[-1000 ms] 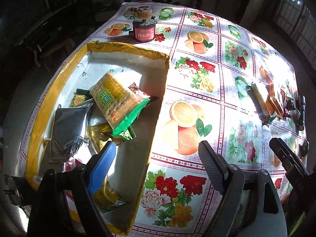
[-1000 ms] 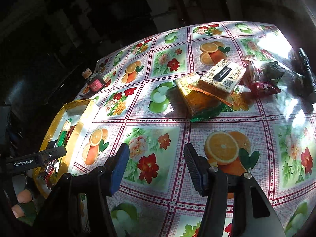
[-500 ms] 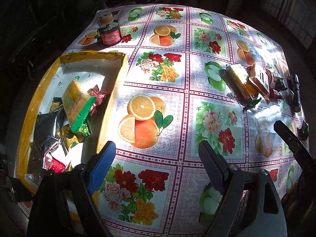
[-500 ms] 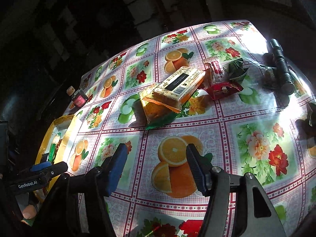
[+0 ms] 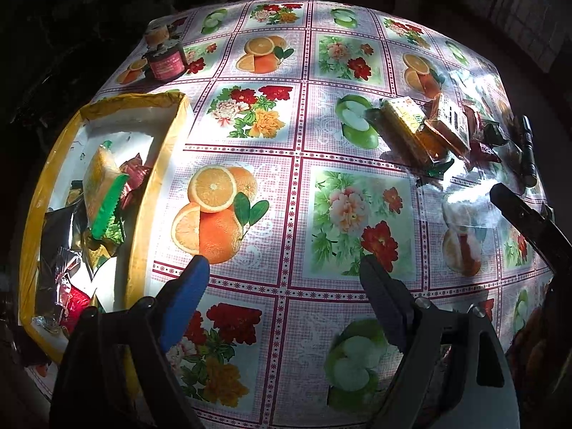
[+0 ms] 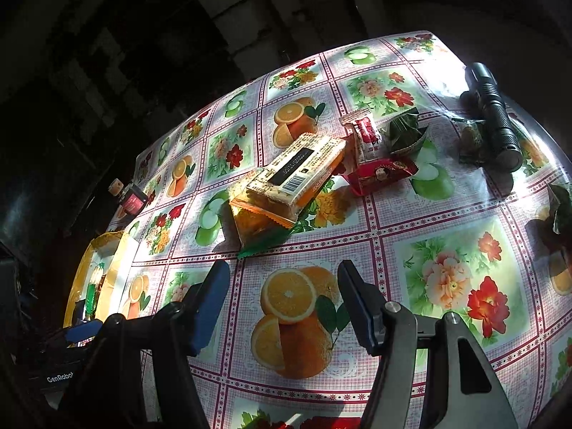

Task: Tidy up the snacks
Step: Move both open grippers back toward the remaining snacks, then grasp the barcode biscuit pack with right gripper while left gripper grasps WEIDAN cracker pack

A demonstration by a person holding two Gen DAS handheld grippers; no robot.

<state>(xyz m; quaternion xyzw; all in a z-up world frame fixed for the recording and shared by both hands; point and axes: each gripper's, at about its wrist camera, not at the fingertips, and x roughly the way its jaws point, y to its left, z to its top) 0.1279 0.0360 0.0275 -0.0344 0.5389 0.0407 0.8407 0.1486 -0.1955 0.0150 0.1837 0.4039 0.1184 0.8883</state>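
A yellow box (image 5: 143, 221) at the table's left holds a green-ended cracker pack (image 5: 102, 186) and several foil snacks. My left gripper (image 5: 282, 286) is open and empty above the tablecloth, right of the box. Loose snacks lie far right: two orange cracker packs (image 6: 296, 175), stacked, a red packet (image 6: 380, 175) and a green wrapper (image 6: 404, 132). The cracker packs also show in the left wrist view (image 5: 425, 128). My right gripper (image 6: 280, 293) is open and empty, short of the cracker packs. The box also shows in the right wrist view (image 6: 107, 271).
A black flashlight (image 6: 495, 111) lies at the far right edge beside a small wrapped snack (image 6: 472, 136). A small red jar (image 5: 166, 59) with a cork stands behind the box. The flowered tablecloth (image 5: 321, 196) covers the table; dark floor surrounds it.
My left gripper has swung right, away from over the box, toward the table's middle. My right gripper has moved closer to the cracker packs. Both stay open.
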